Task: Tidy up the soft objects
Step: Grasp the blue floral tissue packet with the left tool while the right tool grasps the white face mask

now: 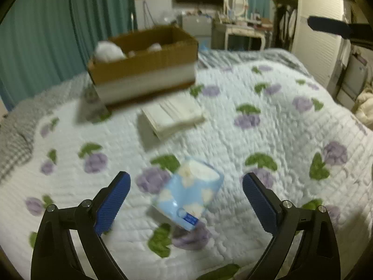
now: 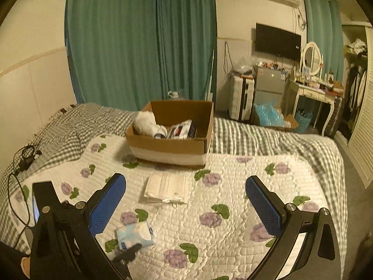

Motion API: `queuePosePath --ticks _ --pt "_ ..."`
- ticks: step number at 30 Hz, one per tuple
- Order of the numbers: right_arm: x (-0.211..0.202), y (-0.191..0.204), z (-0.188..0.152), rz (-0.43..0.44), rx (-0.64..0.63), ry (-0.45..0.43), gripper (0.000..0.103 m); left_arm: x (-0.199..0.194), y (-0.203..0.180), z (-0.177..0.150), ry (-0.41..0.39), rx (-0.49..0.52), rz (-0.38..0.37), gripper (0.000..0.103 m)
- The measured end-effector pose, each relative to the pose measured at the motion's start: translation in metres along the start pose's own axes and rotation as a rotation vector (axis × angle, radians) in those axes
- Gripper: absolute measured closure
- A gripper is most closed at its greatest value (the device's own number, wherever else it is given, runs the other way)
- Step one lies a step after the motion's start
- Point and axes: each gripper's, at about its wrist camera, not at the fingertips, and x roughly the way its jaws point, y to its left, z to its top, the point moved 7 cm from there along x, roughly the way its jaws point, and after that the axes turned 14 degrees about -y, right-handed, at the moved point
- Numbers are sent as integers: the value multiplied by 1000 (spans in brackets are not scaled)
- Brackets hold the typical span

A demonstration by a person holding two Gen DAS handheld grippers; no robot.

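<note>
The tissue pack [image 1: 187,198] is nearest to the left wrist camera — a small light-blue packet with white clouds, lying tilted on the quilt [image 1: 268,140]. It sits between the two blue fingers of the left gripper [image 1: 186,200], but the fingers are spread wide and I see no contact with it on either side. This view is blurred, so I cannot say how high the gripper is above the pack.

In the right wrist view the same pack lies low on the left, just beside the left gripper's black frame. The right gripper [image 2: 185,201] is also spread wide and holds nothing. It looks toward the stack of masks [image 2: 166,189], which lies flat on the quilt near the box [image 2: 170,149].

The box stands further back on the bed, and it already holds a white plush [image 2: 145,122] and some packets, so I judge that part of the sorting is done. Two soft things remain outside — the pack and the masks.

The step in hand seems to be the pick of the tissue pack with the left gripper. The next move calls for bringing the fingers to both sides of the pack and closing gently, because it is soft and will deform, and then carrying it over the box wall.
</note>
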Motion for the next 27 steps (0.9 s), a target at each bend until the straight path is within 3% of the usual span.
queuePosePath --ticks 4,6,12,20,27 --pt "24 -7 -17 4 50 58 0 24 6 -27 90 -15 22 9" --pt "36 -9 -24 2 64 88 0 32 11 -35 124 -40 15 35" --pt "72 -4 -41 0 51 158 0 26 32 -33 92 -88 69 41" --pt "129 19 -60 21 13 238 0 29 97 -27 78 -196 186 42" --pt "187 42 -94 39 -39 325 0 29 129 -13 6 -136 298 42"
